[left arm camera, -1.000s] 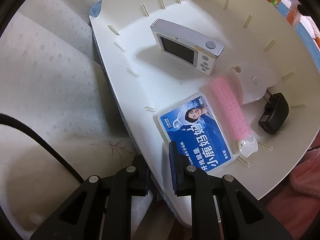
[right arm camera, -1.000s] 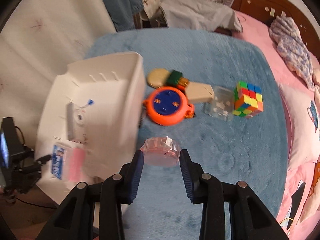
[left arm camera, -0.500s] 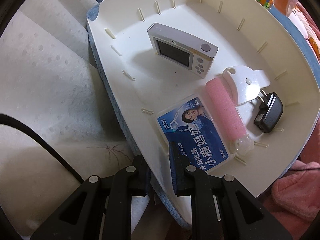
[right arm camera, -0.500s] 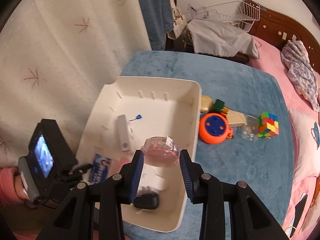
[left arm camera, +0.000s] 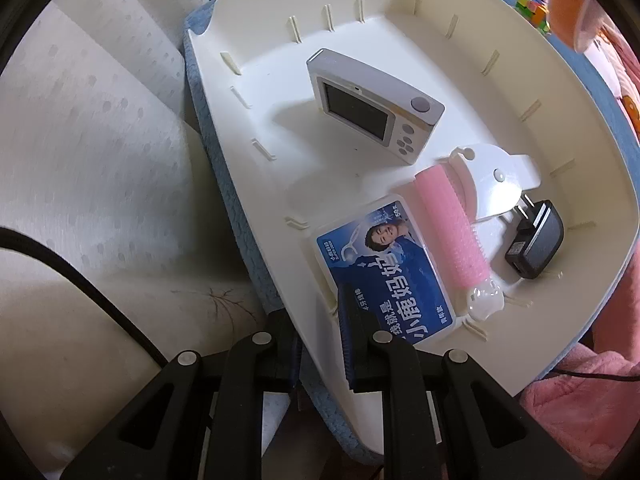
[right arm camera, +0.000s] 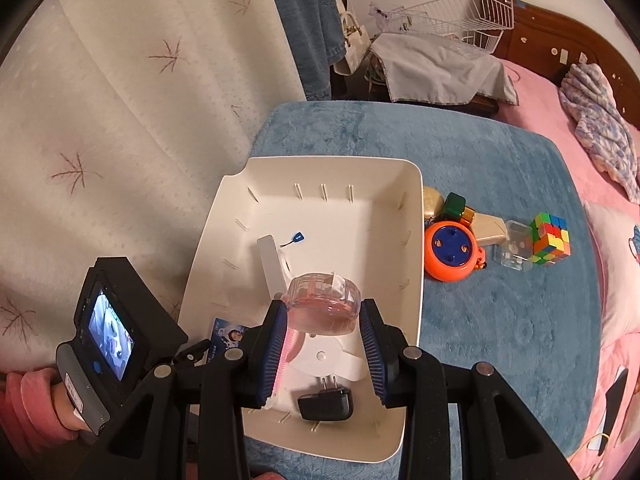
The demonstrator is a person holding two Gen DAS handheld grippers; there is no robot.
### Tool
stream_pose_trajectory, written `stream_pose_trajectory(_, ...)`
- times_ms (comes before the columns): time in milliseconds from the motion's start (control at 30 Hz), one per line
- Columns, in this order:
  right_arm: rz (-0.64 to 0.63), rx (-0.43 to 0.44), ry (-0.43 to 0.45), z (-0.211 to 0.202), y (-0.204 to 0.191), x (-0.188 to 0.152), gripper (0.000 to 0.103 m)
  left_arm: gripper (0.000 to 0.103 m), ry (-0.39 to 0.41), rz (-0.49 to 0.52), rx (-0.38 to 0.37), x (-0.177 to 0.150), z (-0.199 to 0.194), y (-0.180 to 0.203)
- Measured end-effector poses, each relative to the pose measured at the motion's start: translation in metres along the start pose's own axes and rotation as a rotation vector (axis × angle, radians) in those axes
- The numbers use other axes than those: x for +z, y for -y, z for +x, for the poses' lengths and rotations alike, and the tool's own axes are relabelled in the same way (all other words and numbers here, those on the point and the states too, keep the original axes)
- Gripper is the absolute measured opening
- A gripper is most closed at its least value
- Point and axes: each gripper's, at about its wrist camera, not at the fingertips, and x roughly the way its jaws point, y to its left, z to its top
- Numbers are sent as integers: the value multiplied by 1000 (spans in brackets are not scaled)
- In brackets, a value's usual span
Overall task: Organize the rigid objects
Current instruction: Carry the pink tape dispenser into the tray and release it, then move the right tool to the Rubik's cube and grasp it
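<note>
My right gripper [right arm camera: 324, 336] is shut on a round clear pink container [right arm camera: 322, 306] and holds it above the white tray [right arm camera: 414, 264]. My left gripper [left arm camera: 318, 336] is shut on the tray's near rim [left arm camera: 312, 340]. In the tray lie a white camera [left arm camera: 374, 106], a blue box with printed lettering [left arm camera: 384, 272], a pink hair roller [left arm camera: 450, 226], a white plastic piece [left arm camera: 494, 182] and a black plug adapter [left arm camera: 536, 240]. On the blue cloth [right arm camera: 500, 320] right of the tray are an orange round reel [right arm camera: 452, 252], a clear small box [right arm camera: 516, 252] and a colour cube [right arm camera: 550, 238].
A cream curtain [right arm camera: 120, 120] hangs left of the tray. A green block [right arm camera: 456, 204] and beige pieces [right arm camera: 490, 230] lie behind the reel. A wire basket [right arm camera: 452, 16] and grey cloth stand at the back. Pink bedding [right arm camera: 608, 240] lies at the right.
My right gripper has carried the pink container from the blue cloth leftwards to above the tray. My left gripper has kept its hold on the tray rim.
</note>
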Motion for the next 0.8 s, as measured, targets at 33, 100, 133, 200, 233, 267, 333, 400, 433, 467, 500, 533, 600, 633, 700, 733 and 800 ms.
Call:
stream_pose_trajectory(33, -1, 0, 1, 0, 0, 0, 38, 17, -1, -2, 0, 0, 0, -1)
stream_pose_trajectory(100, -2, 2, 4, -2, 1, 0, 38, 17, 0, -2, 2, 0, 4, -2)
stream_pose_trajectory(133, -1, 5, 6, -2, 2, 0, 38, 17, 0, -3, 4, 0, 4, -2)
stream_pose_trajectory(200, -2, 13, 11, -4, 3, 0, 38, 17, -1, -12, 2, 0, 4, -3)
stream_pose_trajectory(233, -1, 19, 19, -6, 4, 0, 38, 17, -2, -17, 0, 1, 4, -3)
stream_pose_trajectory(267, -1, 25, 28, -8, 4, 0, 38, 17, -3, -20, 0, 1, 3, -4)
stream_pose_trajectory(333, -9, 29, 34, -11, 5, 1, 38, 17, -5, -28, 0, 2, 3, -6)
stream_pose_trajectory(400, -12, 26, 33, -12, 6, 2, 38, 17, -6, -34, 5, 3, 3, -6)
stream_pose_trajectory(433, -12, 26, 32, -12, 7, 3, 38, 17, -7, -39, 7, 3, 3, -7)
stream_pose_trajectory(467, -12, 29, 31, -12, 8, 3, 38, 17, -7, -45, 7, 2, 5, -8)
stream_pose_trajectory(500, -11, 29, 29, -13, 10, 3, 38, 17, -8, -52, 5, 3, 6, -9)
stream_pose_trajectory(533, -11, 27, 27, -13, 12, 3, 38, 17, -9, -62, 3, 4, 6, -10)
stream_pose_trajectory(600, -11, 25, 21, -13, 16, 3, 38, 17, -11, -75, 0, 4, 6, -12)
stream_pose_trajectory(633, -10, 25, 18, -13, 19, 4, 38, 17, -12, -85, -2, 5, 6, -14)
stream_pose_trajectory(700, -6, 25, 13, -13, 24, 4, 38, 17, -14, -102, -4, 5, 7, -16)
stream_pose_trajectory(733, -6, 26, 10, -13, 28, 4, 39, 17, -15, -112, -4, 5, 7, -17)
stream_pose_trajectory(800, -7, 26, 4, -12, 33, 3, 39, 17, -18, -135, -4, 6, 9, -19)
